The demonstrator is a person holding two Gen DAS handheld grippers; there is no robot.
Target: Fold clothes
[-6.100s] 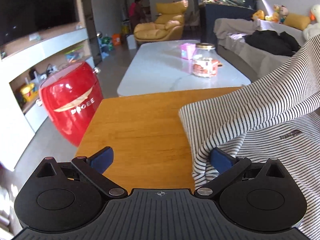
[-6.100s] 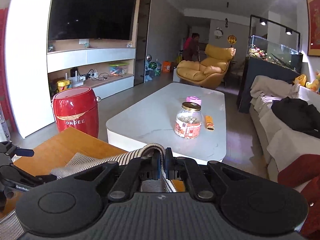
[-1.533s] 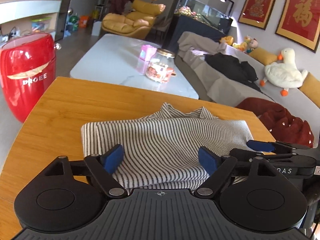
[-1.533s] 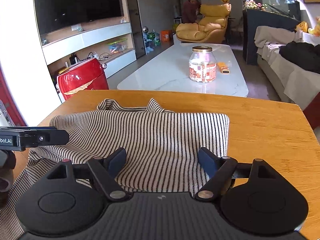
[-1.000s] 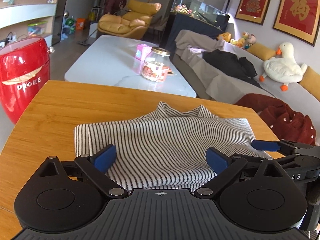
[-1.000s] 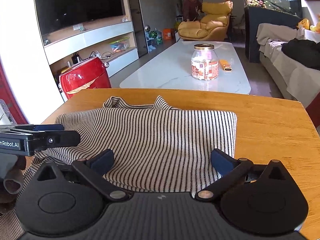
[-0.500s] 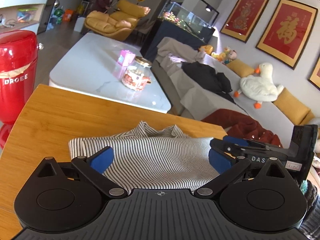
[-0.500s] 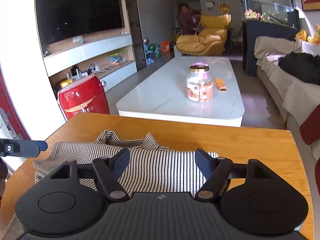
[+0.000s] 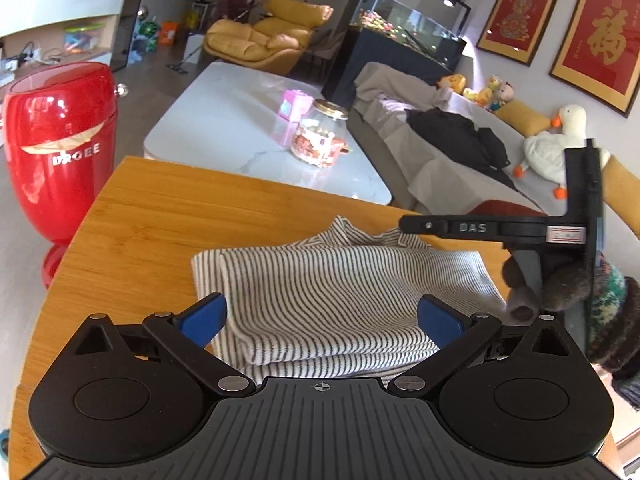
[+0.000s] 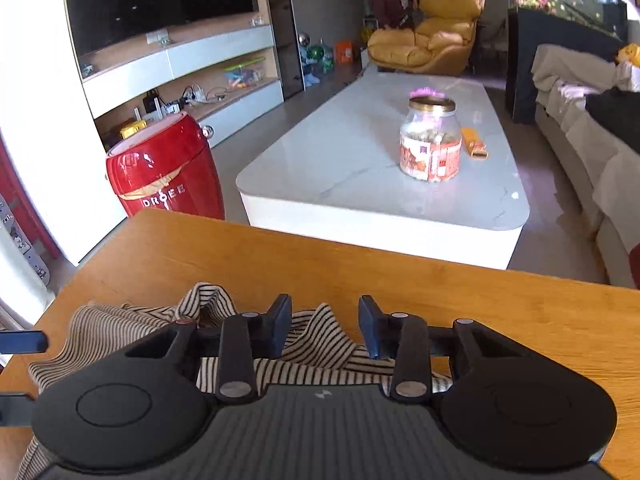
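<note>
Warm, honey-coloured wood with a fine straight grain makes up the bench [image 9: 168,216], its near corner rounded. Beyond it stand a glossy red barrel-shaped bin [image 9: 60,148] and a white marble-look coffee table [image 10: 360,160] carrying a glass jar [image 10: 430,140] with a gold lid.

On the bench lies the striped shirt [image 9: 340,288], a soft knit in thin black and white lines, folded into a rough rectangle with its ribbed collar bunched up at the far edge.

Low over the near edge of the shirt, the left gripper [image 9: 322,316] tilts downward, its blue-padded jaws spread wide, one on either side of the fabric and pressing nothing. Reaching across the far side, the right gripper [image 10: 322,328] angles down at the collar. Its jaws are closing, with a raised peak of collar fabric standing between them but not yet pinched. A hand in a dark woolly glove [image 9: 568,288] grips its handle.
</note>
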